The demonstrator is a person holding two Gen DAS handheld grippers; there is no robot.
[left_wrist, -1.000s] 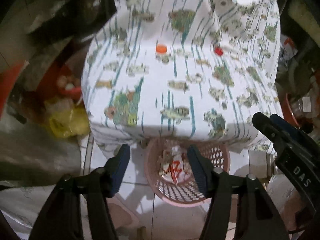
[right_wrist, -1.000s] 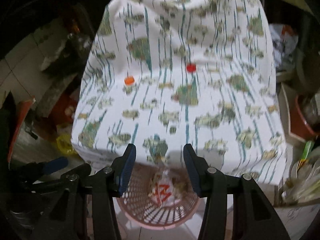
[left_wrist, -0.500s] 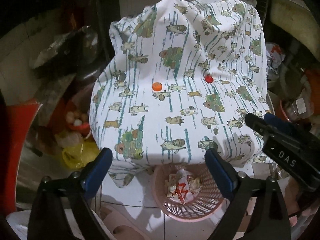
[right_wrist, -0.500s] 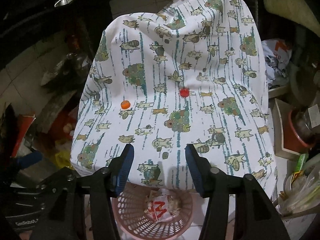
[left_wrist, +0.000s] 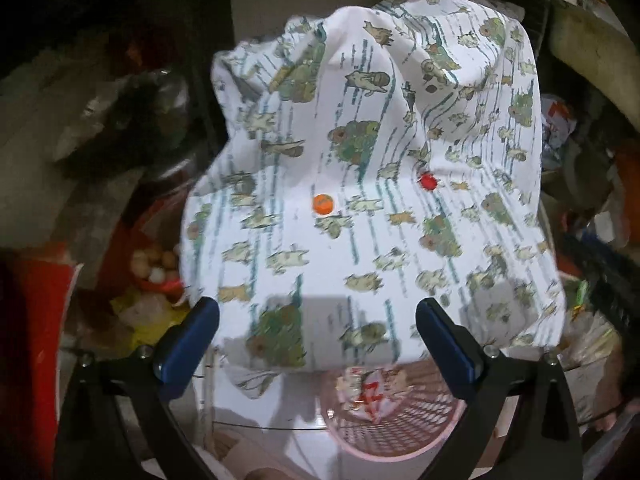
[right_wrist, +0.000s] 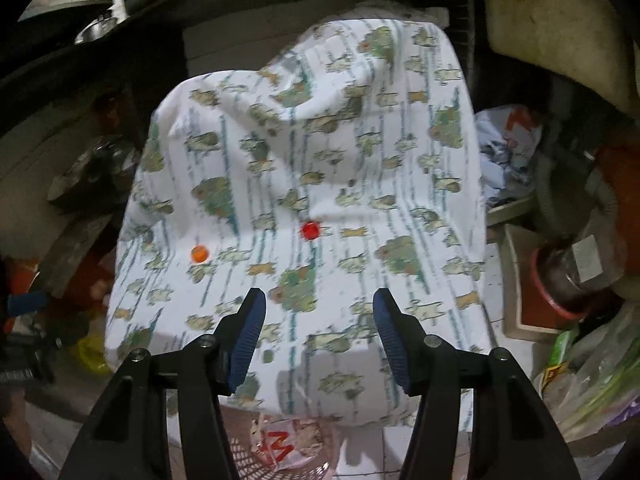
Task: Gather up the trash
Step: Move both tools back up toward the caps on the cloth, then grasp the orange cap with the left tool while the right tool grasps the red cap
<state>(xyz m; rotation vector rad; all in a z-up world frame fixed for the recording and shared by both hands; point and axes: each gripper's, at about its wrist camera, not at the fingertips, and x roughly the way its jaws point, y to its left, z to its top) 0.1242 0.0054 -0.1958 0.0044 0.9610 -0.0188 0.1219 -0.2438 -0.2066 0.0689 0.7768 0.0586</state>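
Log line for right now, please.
left gripper: opening, empty | right gripper: open, empty | caps: orange, red on cloth | wrapper in basket

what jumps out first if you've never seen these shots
A big white cloth printed with green cartoon animals drapes over a bulky form and fills the middle of both views. Two small bottle caps sit on top of it, an orange cap to the left and a red cap to the right. Below the cloth's front edge, a pink mesh basket on the tiled floor holds a crumpled red-and-white wrapper.
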